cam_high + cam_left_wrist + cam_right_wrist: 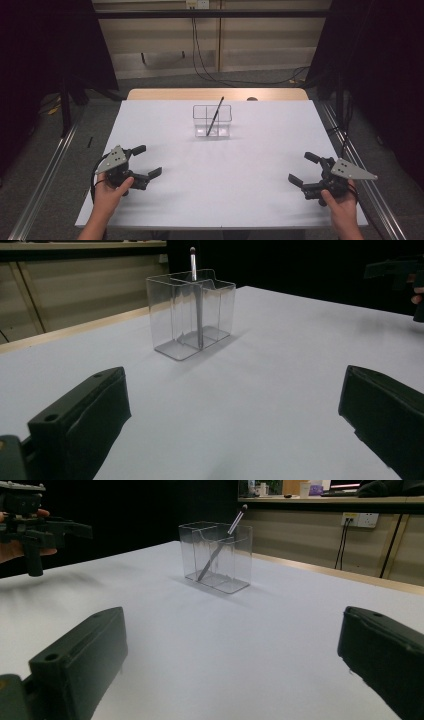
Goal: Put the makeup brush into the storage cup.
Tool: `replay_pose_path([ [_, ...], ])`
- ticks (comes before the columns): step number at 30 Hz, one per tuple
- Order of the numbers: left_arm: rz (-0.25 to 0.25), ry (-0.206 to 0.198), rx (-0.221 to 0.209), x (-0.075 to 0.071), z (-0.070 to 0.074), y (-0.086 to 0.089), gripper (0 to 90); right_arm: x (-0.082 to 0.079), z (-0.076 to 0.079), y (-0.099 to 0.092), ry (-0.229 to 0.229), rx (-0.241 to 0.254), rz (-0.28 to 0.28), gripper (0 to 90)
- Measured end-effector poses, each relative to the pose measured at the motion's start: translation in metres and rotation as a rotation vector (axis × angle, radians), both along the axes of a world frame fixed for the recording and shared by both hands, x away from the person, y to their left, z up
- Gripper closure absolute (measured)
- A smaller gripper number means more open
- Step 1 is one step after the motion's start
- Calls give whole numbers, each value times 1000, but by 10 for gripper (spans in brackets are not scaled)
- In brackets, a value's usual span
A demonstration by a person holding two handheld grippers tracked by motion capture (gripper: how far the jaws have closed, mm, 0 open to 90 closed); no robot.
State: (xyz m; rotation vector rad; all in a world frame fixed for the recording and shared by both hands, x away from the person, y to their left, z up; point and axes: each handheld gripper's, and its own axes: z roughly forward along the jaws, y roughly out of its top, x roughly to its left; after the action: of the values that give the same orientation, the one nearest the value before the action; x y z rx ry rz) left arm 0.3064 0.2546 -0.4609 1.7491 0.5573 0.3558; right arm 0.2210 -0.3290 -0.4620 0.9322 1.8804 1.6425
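— Looking between the left tongs [149, 160] and the right tongs [300, 168], what is hard to make out?

— The clear holder [212, 120]: its walls nearly vanish against the table [220, 180], and how many compartments it has is unclear. The left gripper view cuts off its own jaws at the bottom edge.

— How many things are there?

— One holder and one pen [215, 116], leaning inside it, well ahead of both tongs. Both tongs gape wide, each holding nothing, low near the table.
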Motion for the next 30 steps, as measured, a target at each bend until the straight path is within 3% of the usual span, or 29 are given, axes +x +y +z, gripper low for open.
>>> replay_pose_path([
  [30, 14, -3, -15, -12, 1, 16, 0, 0, 1, -5, -6, 0, -11, 0],
])
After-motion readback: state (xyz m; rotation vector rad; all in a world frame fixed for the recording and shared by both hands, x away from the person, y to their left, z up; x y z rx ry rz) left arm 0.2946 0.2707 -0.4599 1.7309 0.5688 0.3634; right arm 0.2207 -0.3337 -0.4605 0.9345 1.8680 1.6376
